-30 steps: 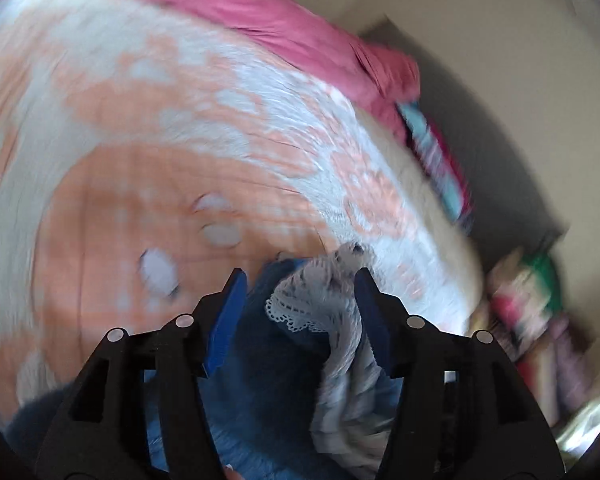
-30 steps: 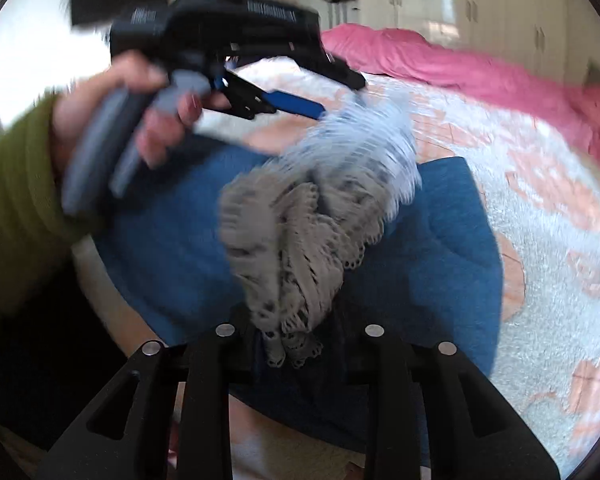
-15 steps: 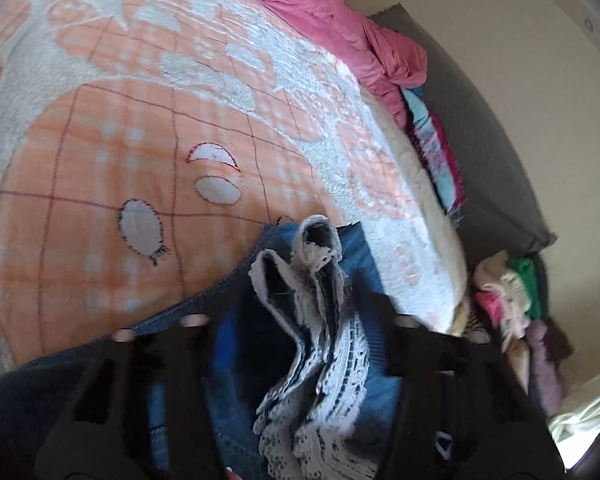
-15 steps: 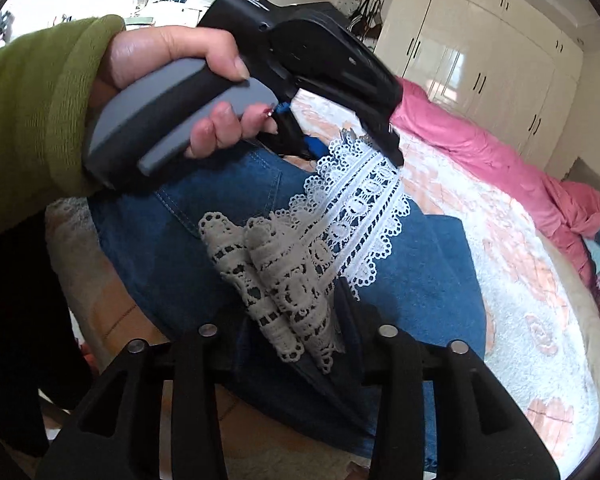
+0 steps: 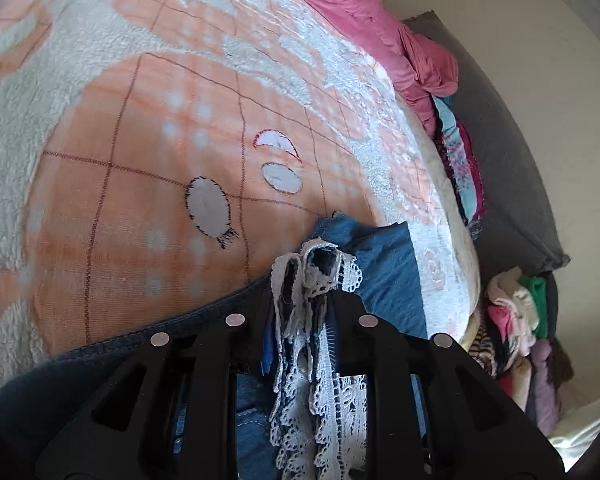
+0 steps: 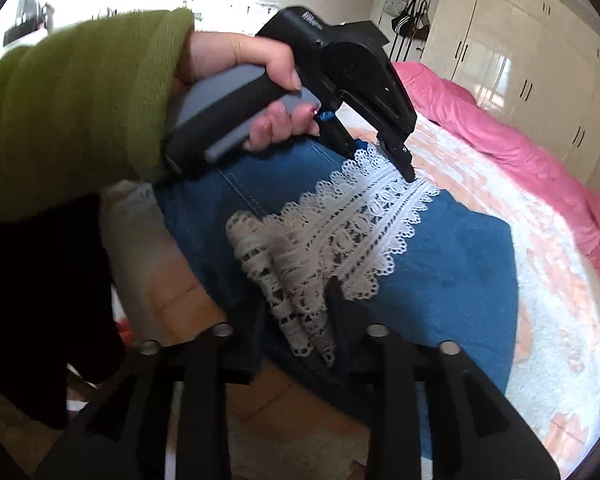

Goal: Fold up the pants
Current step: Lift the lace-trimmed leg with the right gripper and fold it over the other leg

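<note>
Denim-first: pinched the pants' point(image 6: 440, 264) lace hem point(image 6: 364, 216) on the bed point(image 5: 140, 160) with the left gripper's point(image 5: 304, 300) closing fingers, wide a second earlier, while loosening the right gripper's point(image 6: 296, 300) fingers around it, readying the next fold.

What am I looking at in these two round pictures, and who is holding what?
There is no robot arm: a person holds a handheld two-finger gripper in each hand, and each carries a wide-angle camera looking forward along its fingers. The black prongs at the bottom of each picture are that gripper's own fingers.

The left wrist picture shows the left gripper, its jaws closing on the white lace trim of the blue denim pants. The right wrist picture shows the right gripper with the other end of that lace between its jaws, which are opening. Ahead of it is the person's hand, in a green sleeve, working the left gripper.

The pants lie on a bed covered by an orange-and-white blanket, with a pink duvet behind.
</note>
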A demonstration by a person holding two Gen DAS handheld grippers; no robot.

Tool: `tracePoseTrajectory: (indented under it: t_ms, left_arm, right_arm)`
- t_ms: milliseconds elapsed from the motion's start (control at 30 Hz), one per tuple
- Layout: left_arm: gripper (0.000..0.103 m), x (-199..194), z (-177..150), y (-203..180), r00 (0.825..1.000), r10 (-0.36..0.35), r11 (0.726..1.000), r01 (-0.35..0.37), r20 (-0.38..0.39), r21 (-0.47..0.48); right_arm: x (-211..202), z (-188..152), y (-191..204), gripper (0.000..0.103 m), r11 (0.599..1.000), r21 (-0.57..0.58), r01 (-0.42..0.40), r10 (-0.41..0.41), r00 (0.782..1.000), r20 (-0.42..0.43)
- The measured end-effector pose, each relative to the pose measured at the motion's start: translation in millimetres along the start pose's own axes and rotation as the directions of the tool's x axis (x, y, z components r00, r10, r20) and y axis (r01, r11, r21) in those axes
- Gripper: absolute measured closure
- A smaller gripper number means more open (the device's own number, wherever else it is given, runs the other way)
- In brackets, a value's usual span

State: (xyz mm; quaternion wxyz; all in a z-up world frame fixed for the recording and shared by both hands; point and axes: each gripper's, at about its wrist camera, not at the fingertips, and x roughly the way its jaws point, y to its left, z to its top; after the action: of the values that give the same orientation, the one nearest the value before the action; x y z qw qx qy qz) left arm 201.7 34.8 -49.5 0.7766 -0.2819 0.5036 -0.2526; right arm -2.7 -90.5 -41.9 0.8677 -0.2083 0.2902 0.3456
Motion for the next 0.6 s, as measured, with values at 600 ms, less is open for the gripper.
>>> tracePoseTrajectory:
  t_ms: [600]
  left_arm:
    - [0.057, -79, -51, -19, 0.963, 0.108, 0.993, -0.116, 0.247, 0.020]
  right_arm:
    - [-44, 1, -83, 0.040, 0.893, 0.381, -0.237, 0.191, 0.969, 0.155]
